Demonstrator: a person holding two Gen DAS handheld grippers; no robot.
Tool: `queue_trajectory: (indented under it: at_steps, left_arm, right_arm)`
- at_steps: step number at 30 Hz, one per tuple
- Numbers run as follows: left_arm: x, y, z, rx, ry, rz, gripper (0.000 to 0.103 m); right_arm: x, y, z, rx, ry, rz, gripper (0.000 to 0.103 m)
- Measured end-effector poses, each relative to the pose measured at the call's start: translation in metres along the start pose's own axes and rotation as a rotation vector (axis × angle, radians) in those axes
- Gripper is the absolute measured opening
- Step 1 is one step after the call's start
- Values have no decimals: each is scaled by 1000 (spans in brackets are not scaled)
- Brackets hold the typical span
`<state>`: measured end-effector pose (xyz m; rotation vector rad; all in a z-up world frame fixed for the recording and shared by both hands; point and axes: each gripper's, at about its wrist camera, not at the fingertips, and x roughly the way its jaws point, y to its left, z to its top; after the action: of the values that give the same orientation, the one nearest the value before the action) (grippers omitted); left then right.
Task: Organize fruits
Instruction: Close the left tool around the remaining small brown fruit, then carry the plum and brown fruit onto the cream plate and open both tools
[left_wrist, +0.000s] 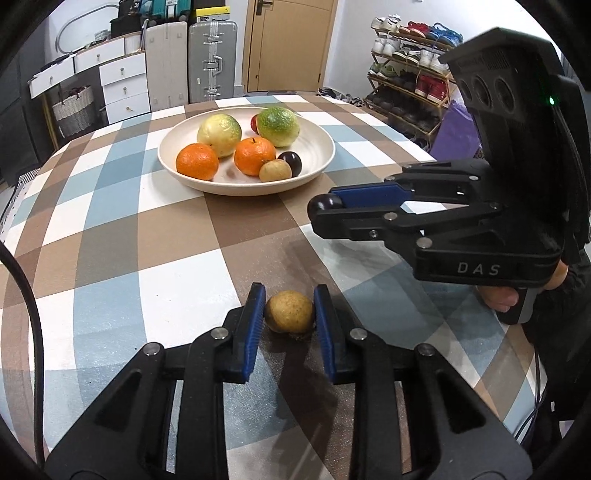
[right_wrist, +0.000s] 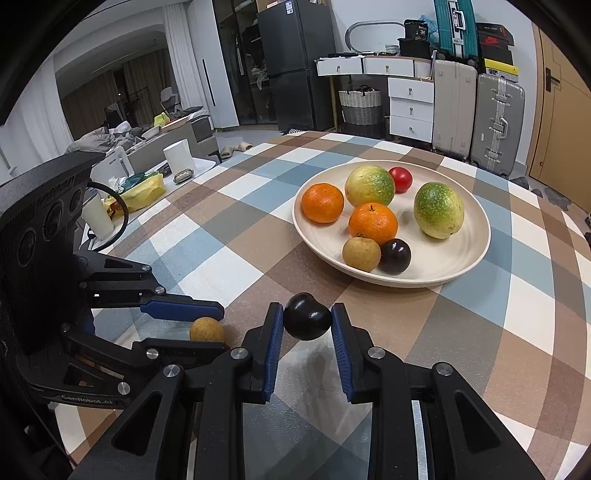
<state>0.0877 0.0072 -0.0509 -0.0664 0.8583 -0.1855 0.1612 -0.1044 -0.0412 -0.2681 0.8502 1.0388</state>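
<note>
A cream plate (left_wrist: 317, 162) (right_wrist: 469, 258) on the checked table holds two oranges (left_wrist: 197, 161), two green-yellow fruits (left_wrist: 277, 126), a red fruit (right_wrist: 400, 179), a tan fruit (left_wrist: 275, 170) and a dark plum (left_wrist: 291, 162). My left gripper (left_wrist: 290, 314) (right_wrist: 207, 325) is shut on a small tan fruit (left_wrist: 290, 312) (right_wrist: 207, 329) that rests on the table. My right gripper (right_wrist: 307, 321) (left_wrist: 327, 206) is shut on a dark plum (right_wrist: 307, 320) (left_wrist: 327, 205) and holds it above the table, short of the plate.
The table edge curves around both sides. Beyond it stand suitcases (left_wrist: 212, 61), white drawers (right_wrist: 410, 103), a shoe rack (left_wrist: 410, 74), a door (left_wrist: 288, 44) and a fridge (right_wrist: 291, 62). A low side table with clutter (right_wrist: 144, 184) stands at the left.
</note>
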Motion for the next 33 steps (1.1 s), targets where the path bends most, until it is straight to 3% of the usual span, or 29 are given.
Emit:
queue_trajectory:
  at_steps: [15,33]
  left_arm:
    - [-8,12,7,-47,-63,23,24]
    - [1,22,46,-87,-149,78,24]
  right_arm:
    - [-7,-2,1,11,-25,-18,27]
    - [-15,-15,4,69,-87,-60,27]
